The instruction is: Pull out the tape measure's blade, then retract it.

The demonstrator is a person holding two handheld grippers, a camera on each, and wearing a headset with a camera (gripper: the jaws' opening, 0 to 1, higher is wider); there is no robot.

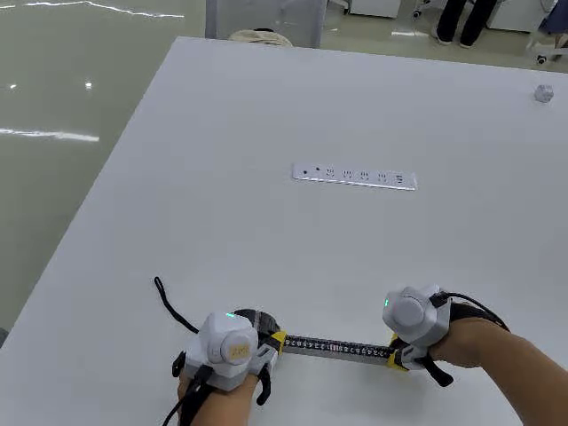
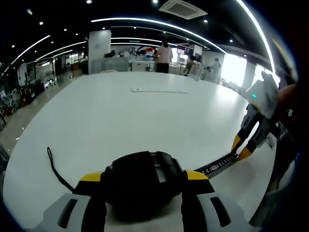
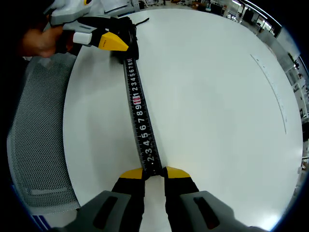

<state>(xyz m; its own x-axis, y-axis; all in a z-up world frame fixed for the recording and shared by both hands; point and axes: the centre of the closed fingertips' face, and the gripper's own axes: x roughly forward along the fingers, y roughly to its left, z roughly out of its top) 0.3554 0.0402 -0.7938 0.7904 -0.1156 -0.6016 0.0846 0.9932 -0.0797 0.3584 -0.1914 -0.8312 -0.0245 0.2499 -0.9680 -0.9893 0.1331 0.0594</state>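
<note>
Head view: we see the tape measure [image 1: 257, 321] at 6 o'clock on the white table [image 1: 355, 106], blade [image 1: 337, 347] stretched toward 3. Left gripper view: our left gripper [image 2: 143, 176] clamps its case [image 2: 142, 191]. Right gripper view: our right gripper [image 3: 154, 171] pinches the blade tip.

1. One tape measure [image 2: 142, 186], with one black strap [image 1: 170, 306].
2. Two grippers: the left gripper [image 2: 143, 177] and the right gripper [image 3: 154, 172].
3. One power strip [image 1: 354, 176].
4. One small grey object [image 1: 543, 93].
5. One white surface [image 1: 266, 133].
</note>
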